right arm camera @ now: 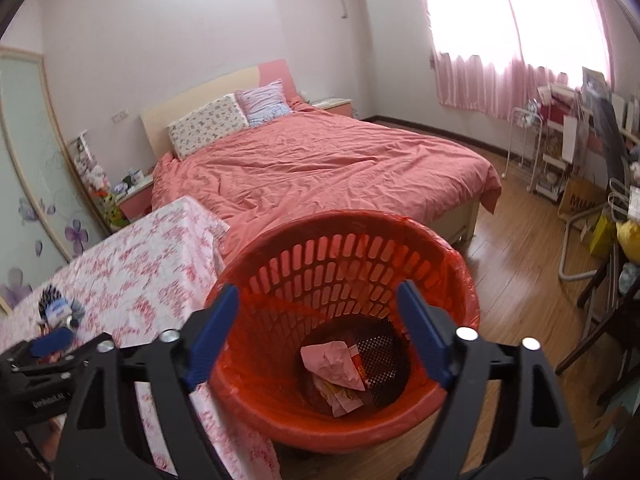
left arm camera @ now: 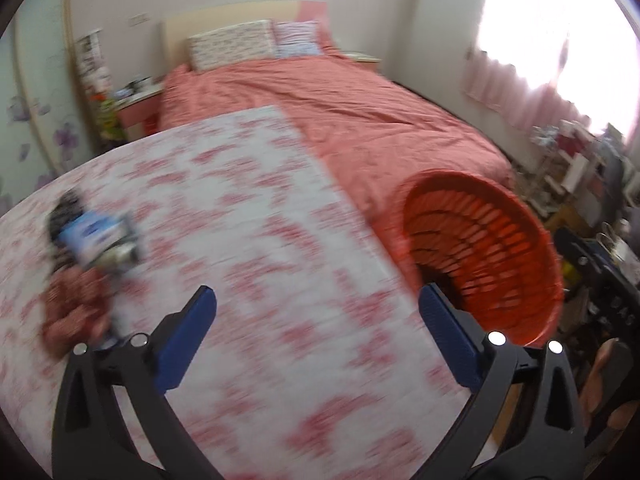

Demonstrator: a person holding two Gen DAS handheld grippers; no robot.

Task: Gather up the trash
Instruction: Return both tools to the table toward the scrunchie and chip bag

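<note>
Hovering over the red basket [right arm camera: 348, 320], the right gripper [right arm camera: 318, 300] spreads its fingers wide, empty; only this view shows crumpled paper [right arm camera: 334, 364] inside. The left gripper [left arm camera: 316, 312], equally wide and empty, faces blurred trash [left arm camera: 92, 240] on the table [left arm camera: 256, 208].

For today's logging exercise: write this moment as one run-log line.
left gripper: open, over table | right gripper: open, above red basket | crumpled paper in basket | trash on table
</note>
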